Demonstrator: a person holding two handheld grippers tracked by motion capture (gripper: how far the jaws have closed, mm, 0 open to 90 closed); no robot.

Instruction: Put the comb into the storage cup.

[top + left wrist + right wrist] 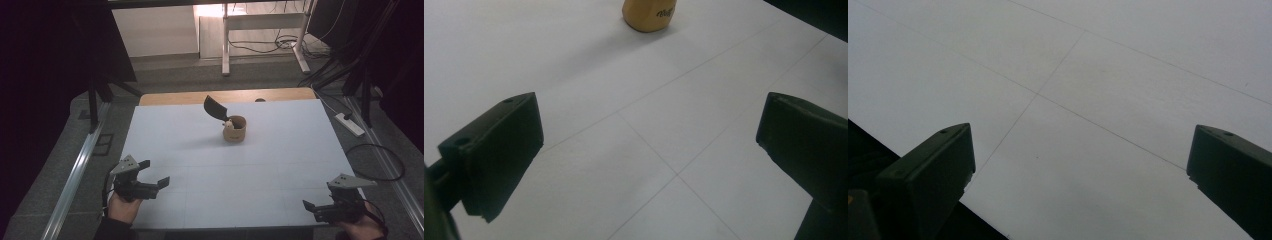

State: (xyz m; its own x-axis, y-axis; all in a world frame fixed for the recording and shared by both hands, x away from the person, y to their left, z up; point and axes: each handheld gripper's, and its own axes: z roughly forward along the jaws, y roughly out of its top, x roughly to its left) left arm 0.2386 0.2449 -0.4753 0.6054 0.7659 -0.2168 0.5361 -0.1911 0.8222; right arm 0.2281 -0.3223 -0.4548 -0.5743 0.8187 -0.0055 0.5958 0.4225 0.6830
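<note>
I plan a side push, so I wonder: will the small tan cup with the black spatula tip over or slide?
The tan cup looks short and wide, so it would probably slide on the smooth white table. The black spatula leans out far over its rim to one side, so the cup may tip that way. It is probably light.

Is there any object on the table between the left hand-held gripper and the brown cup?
Nothing visible stands between them. The left hand-held gripper is open at the near left edge, and only bare white table lies before the brown cup, which holds a black spatula.
</note>
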